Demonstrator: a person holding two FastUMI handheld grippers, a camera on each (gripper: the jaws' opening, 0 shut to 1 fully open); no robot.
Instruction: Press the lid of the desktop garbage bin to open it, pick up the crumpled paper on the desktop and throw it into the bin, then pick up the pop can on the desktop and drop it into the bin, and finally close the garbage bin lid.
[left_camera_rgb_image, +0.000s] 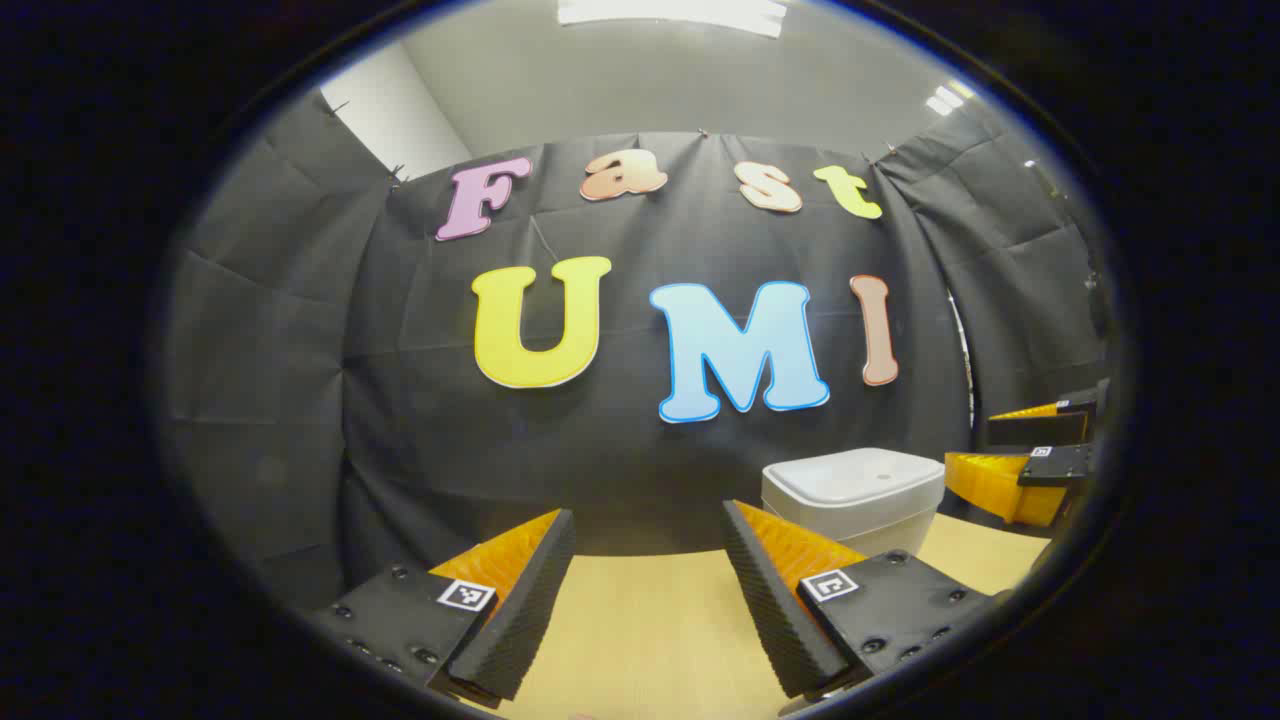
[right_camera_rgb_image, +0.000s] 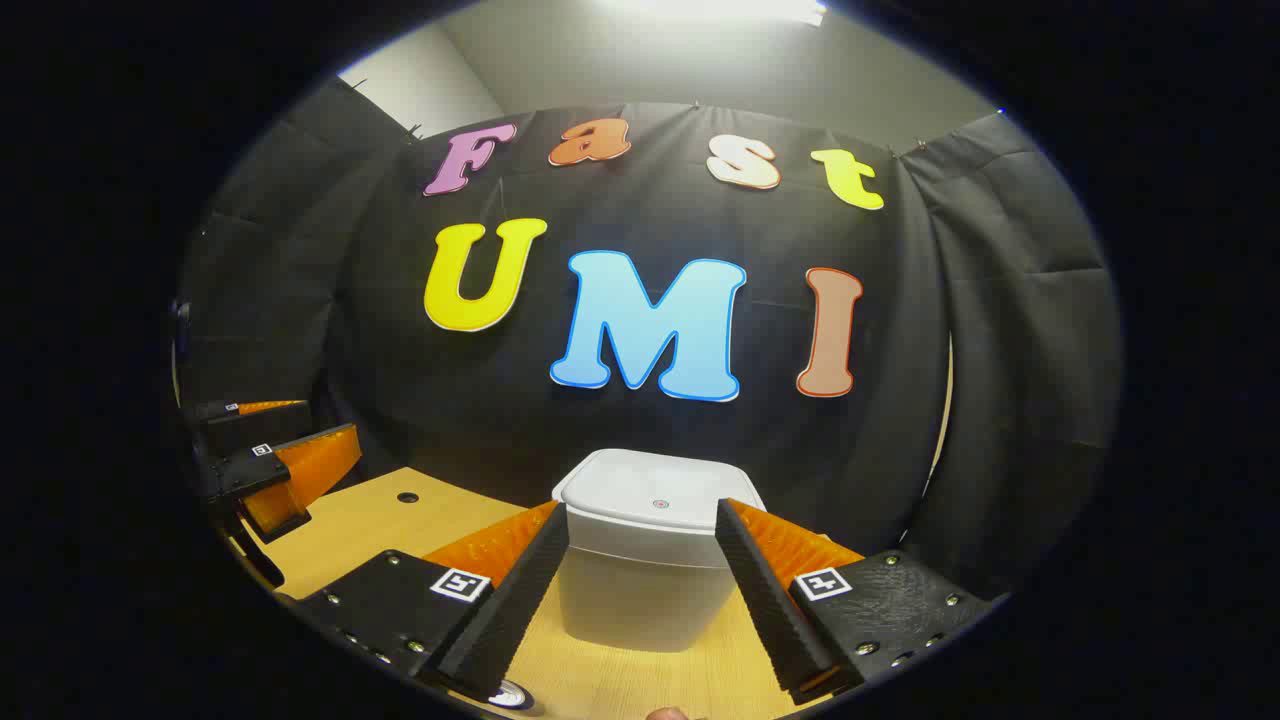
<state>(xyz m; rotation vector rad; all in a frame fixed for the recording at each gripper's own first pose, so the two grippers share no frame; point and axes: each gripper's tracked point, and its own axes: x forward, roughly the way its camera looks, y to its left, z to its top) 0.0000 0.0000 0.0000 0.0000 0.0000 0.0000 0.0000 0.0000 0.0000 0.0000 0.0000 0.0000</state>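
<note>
A white desktop garbage bin (right_camera_rgb_image: 645, 560) with its lid (right_camera_rgb_image: 655, 497) down stands on the wooden desk straight ahead in the right gripper view. My right gripper (right_camera_rgb_image: 642, 535) is open, its fingers framing the bin from the near side, apart from it. In the left gripper view the same bin (left_camera_rgb_image: 855, 497) sits to the right of my left gripper (left_camera_rgb_image: 650, 530), which is open above bare desk with nothing between its fingers. The right gripper (left_camera_rgb_image: 1030, 460) appears at the far right of the left gripper view, and the left gripper (right_camera_rgb_image: 280, 450) at the far left of the right gripper view.
The wooden desk (right_camera_rgb_image: 380, 520) has a small round hole (right_camera_rgb_image: 407, 497) in its top near the left. Black cloth walls close in the back and sides just behind the bin. A small round object (right_camera_rgb_image: 510, 695) shows at the lower edge of the right gripper view.
</note>
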